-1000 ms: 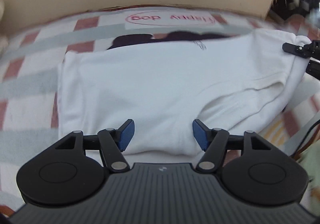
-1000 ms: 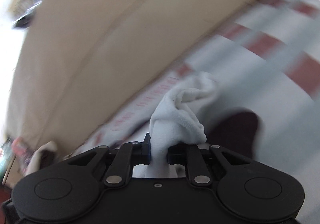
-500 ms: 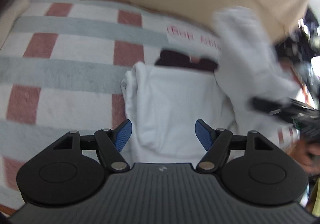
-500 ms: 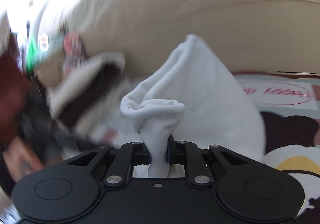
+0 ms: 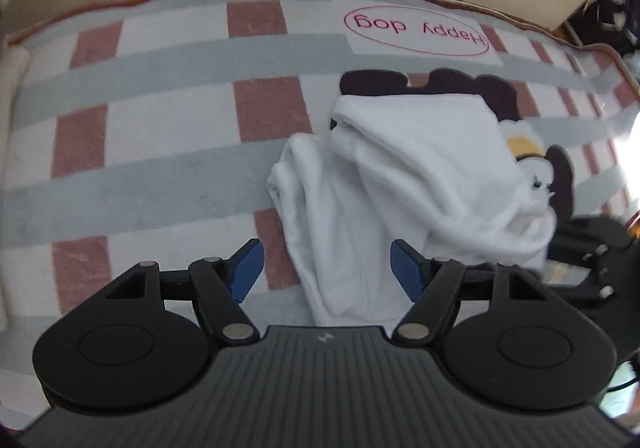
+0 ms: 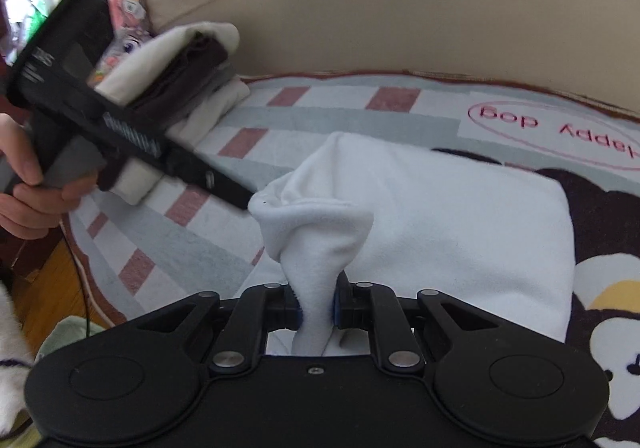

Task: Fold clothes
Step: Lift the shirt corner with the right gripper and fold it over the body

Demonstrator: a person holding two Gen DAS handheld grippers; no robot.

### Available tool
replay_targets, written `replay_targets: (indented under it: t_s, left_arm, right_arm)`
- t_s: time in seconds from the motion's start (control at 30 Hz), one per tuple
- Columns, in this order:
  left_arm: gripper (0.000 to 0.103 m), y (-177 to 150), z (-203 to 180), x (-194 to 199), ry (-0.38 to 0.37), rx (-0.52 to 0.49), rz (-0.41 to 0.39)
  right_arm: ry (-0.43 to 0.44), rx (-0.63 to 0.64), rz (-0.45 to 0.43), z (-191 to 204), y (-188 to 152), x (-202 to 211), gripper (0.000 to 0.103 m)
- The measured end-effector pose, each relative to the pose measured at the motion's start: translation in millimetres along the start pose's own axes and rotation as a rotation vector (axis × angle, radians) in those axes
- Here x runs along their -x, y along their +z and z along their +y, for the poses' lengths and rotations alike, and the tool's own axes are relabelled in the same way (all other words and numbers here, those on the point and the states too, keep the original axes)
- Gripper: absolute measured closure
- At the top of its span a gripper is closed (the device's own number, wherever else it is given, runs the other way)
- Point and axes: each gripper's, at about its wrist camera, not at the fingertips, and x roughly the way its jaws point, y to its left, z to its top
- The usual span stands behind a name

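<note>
Right wrist view, nearest first: the right tongs [image 6: 316, 312] are clamped on a bunched corner of the white garment [image 6: 460, 232], lifting it off the checked blanket [image 6: 320, 116]. Below the left tongs [image 5: 326, 268], which hang apart and empty, the garment lies folded into a narrow bundle toward one o'clock. I'd judge the fold half made; the raised flap wants laying down. Folded clothes [image 6: 176, 60] wait at ten o'clock.

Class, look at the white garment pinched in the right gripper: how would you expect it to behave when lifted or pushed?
Probably floppy: the white garment bunches into a soft twist above the right gripper. Likely light, since one small pinch holds it. Pushed, it would probably crumple on the rug rather than slide whole.
</note>
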Motion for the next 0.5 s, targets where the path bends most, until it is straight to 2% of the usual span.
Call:
replay_targets:
  t_s: [0.03, 0.2, 0.27, 0.3, 0.33, 0.43, 0.5]
  left_arm:
    - [0.033, -5.3, 0.0, 3.1, -0.018, 0.036, -0.034]
    - [0.033, -38.7, 36.3, -7.6, -0.370, 0.413, -0.126]
    - [0.034, -58.1, 61.6, -21.3, -0.485, 0.574, -0.116]
    - [0.034, -61.8, 72.0, -26.3, -0.514, 0.614, -0.101]
    - [0.033, -63.7, 78.6, -28.6, -0.511, 0.630, -0.106]
    - [0.033, -62.6, 84.8, -32.5, -0.447, 0.613, -0.120]
    - [0.033, -61.8, 79.3, -37.8, -0.462, 0.571, -0.110]
  right_arm:
    - [0.005, 0.006, -0.009, 2.3, -1.1, 2.9, 0.087]
    - [0.068, 0.038, -0.009, 19.6, 2.3, 15.4, 0.087]
    - [0.106, 0.059, 0.026, 24.3, 2.5, 12.9, 0.087]
    - [0.108, 0.070, 0.042, 26.2, 1.1, 7.5, 0.087]
    - [0.102, 0.074, 0.064, 28.0, -0.4, -0.5, 0.087]
    - [0.052, 0.071, 0.137, 36.3, -4.5, -31.4, 0.087]
    - [0.015, 0.098, 0.162, 46.5, -7.1, -46.2, 0.087]
